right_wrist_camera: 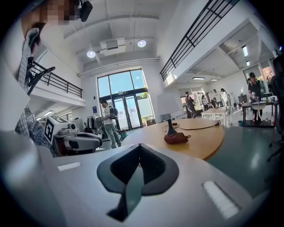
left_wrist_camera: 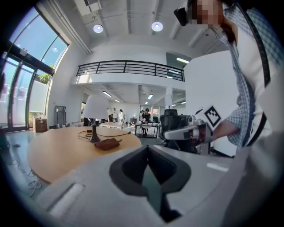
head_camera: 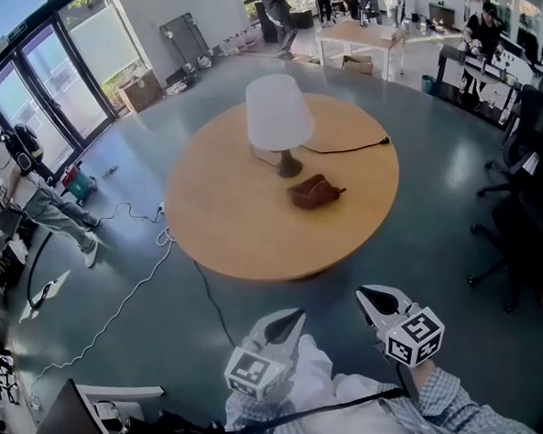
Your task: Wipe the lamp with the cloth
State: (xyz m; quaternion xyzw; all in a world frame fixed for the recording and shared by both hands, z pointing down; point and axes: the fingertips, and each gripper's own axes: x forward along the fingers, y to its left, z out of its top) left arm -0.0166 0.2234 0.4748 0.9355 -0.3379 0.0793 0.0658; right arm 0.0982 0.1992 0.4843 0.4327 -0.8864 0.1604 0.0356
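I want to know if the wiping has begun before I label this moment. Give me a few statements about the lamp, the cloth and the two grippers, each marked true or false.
1. The cloth lies on the table beside the base of the lamp. True.
2. The left gripper holds the cloth. False: its jaws are shut on nothing, and the cloth lies on the table.
3. The lamp stands upright. True.
4. The right gripper is open. False: its jaws are shut and empty.
5. Both grippers hang over the tabletop. False: they are short of its near edge, above the floor.
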